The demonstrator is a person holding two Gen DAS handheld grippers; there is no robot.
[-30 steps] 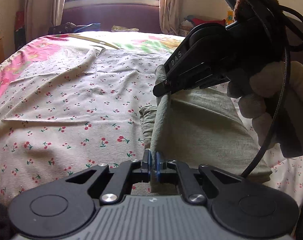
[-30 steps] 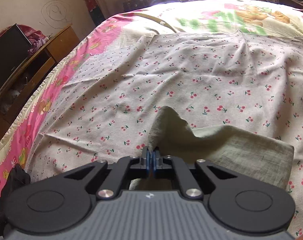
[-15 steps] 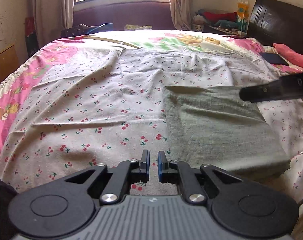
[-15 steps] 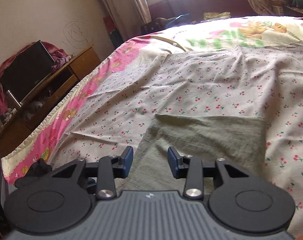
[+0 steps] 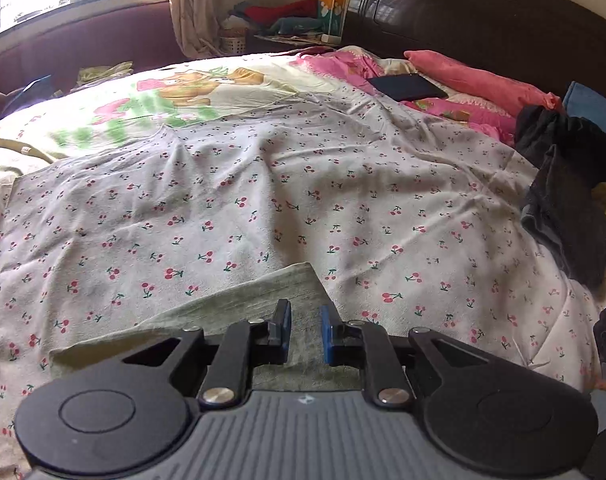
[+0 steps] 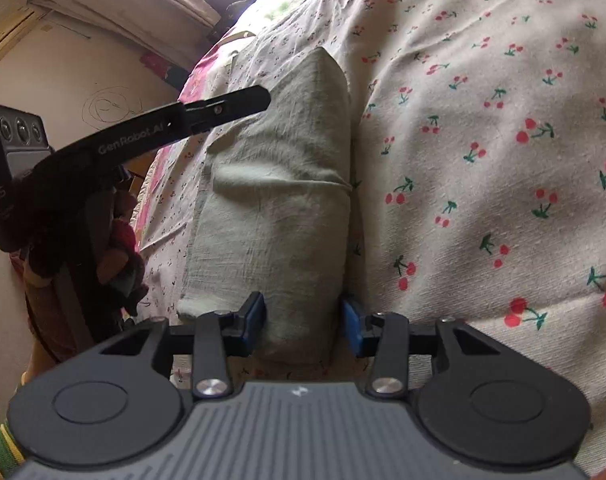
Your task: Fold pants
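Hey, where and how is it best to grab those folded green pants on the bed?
Probably at the near short end of the folded pants, coming in low from the front edge. The bundle lies flat and narrow, its thick end already between the opening jaws of the right gripper, so both pads can close across its width.

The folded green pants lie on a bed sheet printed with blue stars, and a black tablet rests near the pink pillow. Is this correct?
Not quite. The sheet under the folded green pants is printed with small red cherries, not blue stars; both wrist views show this. The black tablet does rest near the pink pillow.
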